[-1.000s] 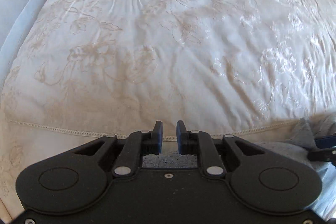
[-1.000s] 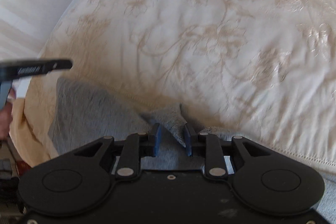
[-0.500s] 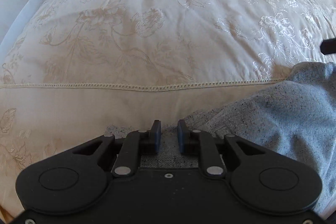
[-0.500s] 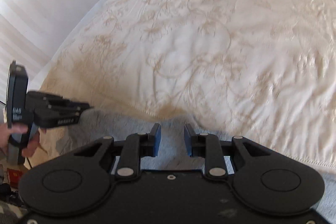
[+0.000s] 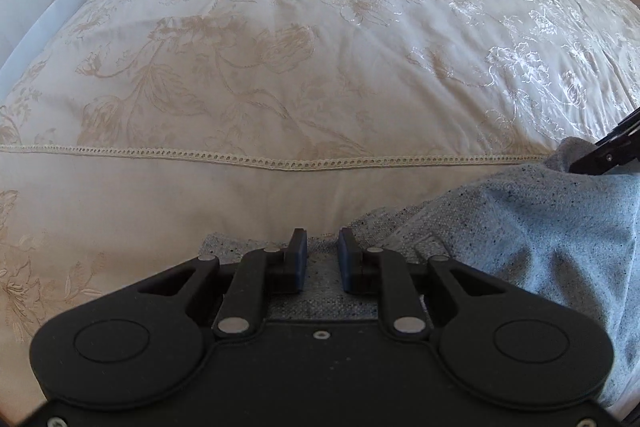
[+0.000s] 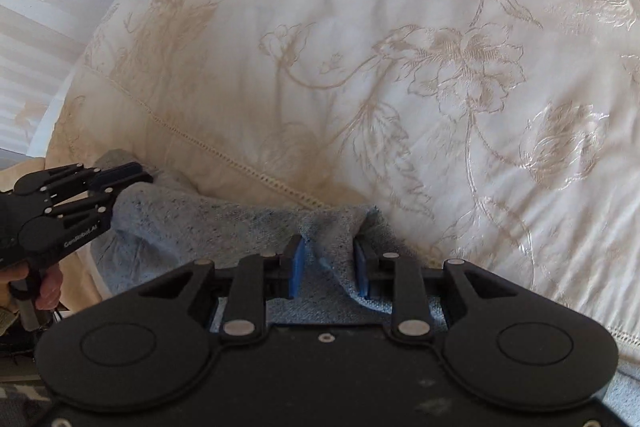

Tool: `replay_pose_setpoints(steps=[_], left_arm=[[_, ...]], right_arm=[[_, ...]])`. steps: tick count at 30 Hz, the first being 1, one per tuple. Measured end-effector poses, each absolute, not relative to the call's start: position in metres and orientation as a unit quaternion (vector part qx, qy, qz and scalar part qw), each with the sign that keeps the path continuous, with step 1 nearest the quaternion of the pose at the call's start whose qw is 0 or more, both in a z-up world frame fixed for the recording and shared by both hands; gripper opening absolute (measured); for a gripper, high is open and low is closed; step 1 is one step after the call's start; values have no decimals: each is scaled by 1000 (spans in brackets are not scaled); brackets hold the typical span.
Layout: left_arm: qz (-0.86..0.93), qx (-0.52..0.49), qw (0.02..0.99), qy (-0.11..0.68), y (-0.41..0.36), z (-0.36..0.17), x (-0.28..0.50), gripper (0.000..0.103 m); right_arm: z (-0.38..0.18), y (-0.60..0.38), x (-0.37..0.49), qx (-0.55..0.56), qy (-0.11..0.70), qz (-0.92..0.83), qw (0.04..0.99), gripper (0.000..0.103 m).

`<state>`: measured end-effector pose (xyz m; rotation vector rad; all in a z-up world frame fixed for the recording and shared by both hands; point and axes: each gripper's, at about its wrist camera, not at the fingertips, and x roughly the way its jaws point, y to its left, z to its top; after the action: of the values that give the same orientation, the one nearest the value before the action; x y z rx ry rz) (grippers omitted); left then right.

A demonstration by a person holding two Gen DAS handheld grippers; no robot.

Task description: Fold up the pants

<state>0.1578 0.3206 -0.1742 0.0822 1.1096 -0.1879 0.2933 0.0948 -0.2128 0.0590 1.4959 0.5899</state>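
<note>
Both grippers moved lower | left gripper (image 5: pixel 322 247) steep, holding pants (image 5: pixel 540 239) | right gripper (image 6: pixel 328 251) opening, fold between

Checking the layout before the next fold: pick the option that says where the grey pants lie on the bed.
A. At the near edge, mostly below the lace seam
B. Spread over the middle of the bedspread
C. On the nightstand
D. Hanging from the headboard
A: the grey pants lie bunched at the near edge of the bedspread, mostly below its lace seam, with the floral middle bare.
</note>
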Motion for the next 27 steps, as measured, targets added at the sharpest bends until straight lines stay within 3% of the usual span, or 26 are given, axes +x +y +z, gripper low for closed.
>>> replay_pose_setpoints(steps=[5, 6, 7, 10, 12, 15, 19, 21, 27], left_arm=[[-91, 24, 845, 526, 325, -175, 159, 26], [-92, 19, 845, 526, 327, -175, 159, 26], [-95, 12, 845, 525, 328, -174, 160, 27], [-94, -14, 841, 533, 332, -170, 167, 27], [-89, -25, 832, 547, 334, -166, 176, 27], [-65, -33, 831, 551, 336, -147, 185, 26], [-51, -20, 860, 508, 323, -104, 176, 25], [-78, -4, 866, 494, 305, -92, 164, 25], [-141, 52, 823, 548, 257, -145, 147, 29]], right_arm=[[-215, 92, 286, 45, 678, 269, 683, 29], [-216, 92, 288, 51, 677, 272, 682, 21], [-216, 94, 289, 53, 669, 278, 687, 3], [-203, 86, 312, 103, 607, 216, 758, 2], [-218, 72, 333, 179, 617, 178, 746, 2], [-225, 91, 332, 110, 622, 196, 750, 3], [-214, 73, 329, 140, 607, 170, 764, 19], [-191, 51, 318, 179, 565, 140, 794, 20], [-162, 27, 260, 161, 539, 167, 810, 21]])
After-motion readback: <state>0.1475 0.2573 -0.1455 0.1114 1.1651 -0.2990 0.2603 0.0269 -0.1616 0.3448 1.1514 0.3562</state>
